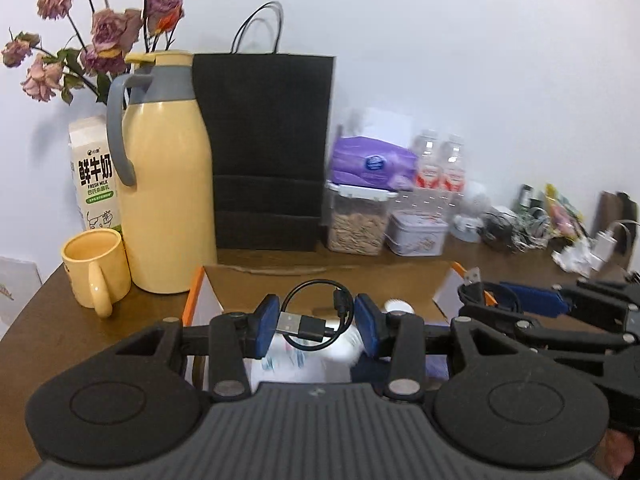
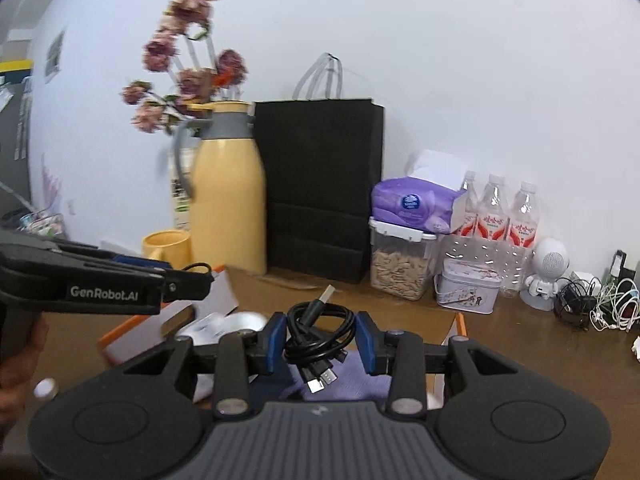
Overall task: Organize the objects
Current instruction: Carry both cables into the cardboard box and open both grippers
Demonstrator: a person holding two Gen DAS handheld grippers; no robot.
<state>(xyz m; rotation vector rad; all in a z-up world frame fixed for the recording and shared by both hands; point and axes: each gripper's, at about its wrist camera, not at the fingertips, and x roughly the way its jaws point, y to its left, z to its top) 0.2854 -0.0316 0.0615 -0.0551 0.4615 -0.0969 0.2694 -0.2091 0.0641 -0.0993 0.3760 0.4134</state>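
Left gripper (image 1: 316,324) clamped on a short black cable (image 1: 316,314), coiled in one loop, held above an open box (image 1: 320,276). USB-A plug lies level, metal end pointing left toward the left pad; loop stands upright between the pads.

Right gripper (image 2: 321,338) clamped on a thicker black cable bundle (image 2: 318,330), also over the box. Its USB-A plug (image 2: 326,294) sticks up and tilts right; several small connector ends (image 2: 320,380) hang down below the pads. Purple cloth (image 2: 344,386) lies underneath in the box.

Left gripper's side, seen from the right wrist, reads "GenRobot.AI". A hand (image 2: 16,364) grips it at the left edge.

Brown wooden tabletop (image 1: 48,320) against a white wall (image 1: 440,40). Behind the box: yellow mug (image 1: 94,266), yellow jug (image 1: 166,176) with grey handle, milk carton (image 1: 94,176) reading "鲜牛奶 FRESH MILK", dried pink flowers (image 1: 100,32), black paper bag (image 1: 264,152). Further right: clear tub (image 1: 356,220) of grain, purple pack (image 1: 372,162) on top, label too blurred to read, tin (image 1: 418,232), water bottles (image 2: 496,216) with red labels, small white robot figure (image 2: 548,272), tangle of cables (image 2: 600,304).
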